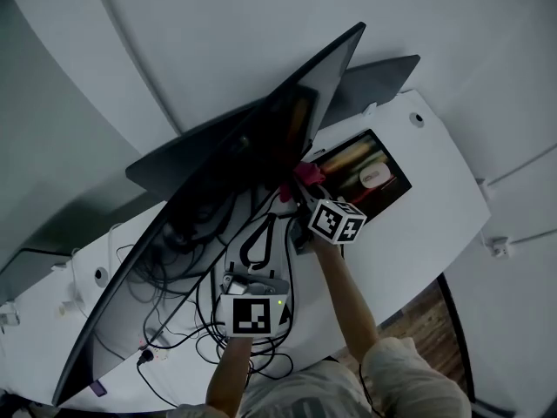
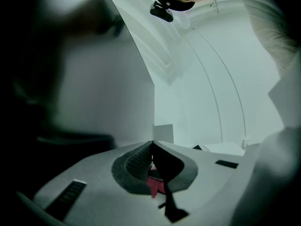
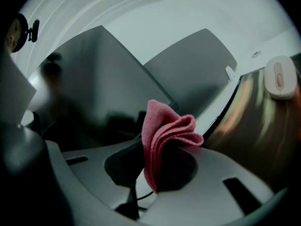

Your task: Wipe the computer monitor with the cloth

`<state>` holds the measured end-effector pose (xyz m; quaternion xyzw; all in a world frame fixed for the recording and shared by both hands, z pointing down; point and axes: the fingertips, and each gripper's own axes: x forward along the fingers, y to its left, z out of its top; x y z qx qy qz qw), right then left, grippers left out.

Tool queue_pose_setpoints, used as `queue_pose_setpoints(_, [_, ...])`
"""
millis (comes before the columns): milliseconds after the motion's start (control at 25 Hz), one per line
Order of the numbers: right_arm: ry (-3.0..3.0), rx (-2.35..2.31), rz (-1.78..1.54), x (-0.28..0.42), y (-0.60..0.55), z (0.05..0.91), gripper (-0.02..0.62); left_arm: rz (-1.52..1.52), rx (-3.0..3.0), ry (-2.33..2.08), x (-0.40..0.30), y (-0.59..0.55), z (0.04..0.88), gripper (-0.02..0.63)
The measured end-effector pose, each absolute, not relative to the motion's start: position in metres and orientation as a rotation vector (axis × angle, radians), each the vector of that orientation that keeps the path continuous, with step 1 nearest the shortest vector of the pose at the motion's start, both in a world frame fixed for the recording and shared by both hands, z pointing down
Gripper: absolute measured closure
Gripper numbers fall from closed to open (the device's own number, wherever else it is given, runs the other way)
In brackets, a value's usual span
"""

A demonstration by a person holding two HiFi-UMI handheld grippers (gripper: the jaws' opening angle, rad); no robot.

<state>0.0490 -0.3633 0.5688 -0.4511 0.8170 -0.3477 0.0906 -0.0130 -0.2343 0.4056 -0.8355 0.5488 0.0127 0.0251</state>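
The right gripper [image 3: 160,160] is clamped on a folded pink cloth [image 3: 165,128], holding it just beside the near edge of the dark computer monitor [image 1: 228,181], which stands on a white desk [image 1: 435,177]. The left gripper [image 2: 152,146], closer to the person, has its jaws pressed together at the tips, above a tangle of black cables [image 1: 252,242]. A white mouse [image 3: 279,77] lies on a dark mat [image 1: 393,188] to the right.

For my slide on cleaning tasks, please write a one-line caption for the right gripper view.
Right gripper clamps a folded pink cloth before the dark monitor, a white mouse nearby.
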Motion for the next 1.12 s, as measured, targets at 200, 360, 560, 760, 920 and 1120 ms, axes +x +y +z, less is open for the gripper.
queue_pose_setpoints(200, [2.534, -1.243, -1.06, 0.016, -0.327, 0.574, 0.548, 0.082, -2.572, 1.722, -0.022, -0.215, 0.396, 0.591])
queue_pose_setpoints(360, [2.643, -1.192, -1.03, -0.016, -0.296, 0.578, 0.548, -0.029, -2.544, 1.673, -0.033, -0.191, 0.393, 0.591])
queue_pose_setpoints(560, [2.74, -1.151, -0.946, -0.042, -0.263, 0.576, 0.548, -0.023, -2.557, 1.742, -0.056, -0.161, 0.4, 0.591])
queue_pose_setpoints(760, [2.847, -1.111, -0.838, -0.059, -0.234, 0.572, 0.548, -0.012, -2.567, 1.791, -0.073, -0.136, 0.407, 0.591])
queue_pose_setpoints(920, [2.982, -1.022, -0.742, -0.079, -0.204, 0.572, 0.548, 0.0, -2.562, 1.818, -0.085, -0.12, 0.407, 0.591])
queue_pose_setpoints(1120, [3.115, -0.924, -0.639, -0.112, -0.169, 0.574, 0.548, -0.028, -2.537, 1.832, -0.102, -0.097, 0.408, 0.591])
